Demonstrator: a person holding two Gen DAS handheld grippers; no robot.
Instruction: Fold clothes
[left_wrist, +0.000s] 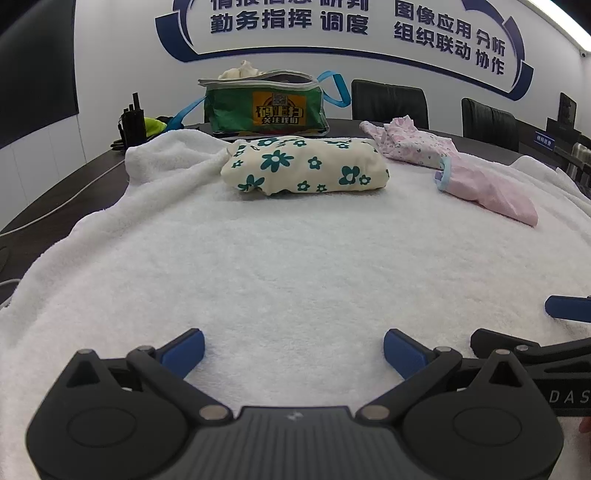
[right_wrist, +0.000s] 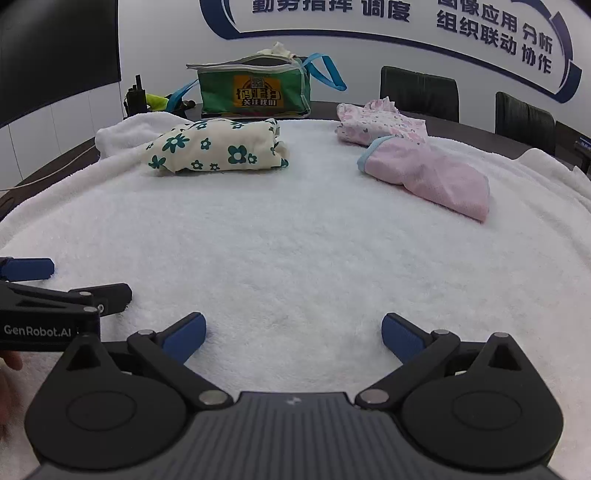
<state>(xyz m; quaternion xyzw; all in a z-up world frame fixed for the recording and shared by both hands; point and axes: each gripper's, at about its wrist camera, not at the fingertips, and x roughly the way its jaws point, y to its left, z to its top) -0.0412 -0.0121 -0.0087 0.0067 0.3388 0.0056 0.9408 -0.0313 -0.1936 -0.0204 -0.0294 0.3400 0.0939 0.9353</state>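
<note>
You are holding your left gripper (left_wrist: 293, 354) low over the white towel (left_wrist: 295, 266), its jaws spread wide and gripping nothing. At eleven o'clock the folded flower cloth (left_wrist: 304, 166) is lying on the towel, with the green bag (left_wrist: 264, 107) sitting behind it. At one o'clock the pink clothes (right_wrist: 424, 166) are lying in a loose pile. You are holding your right gripper (right_wrist: 293, 338) just beside the left one, jaws spread wide too, empty.
</note>
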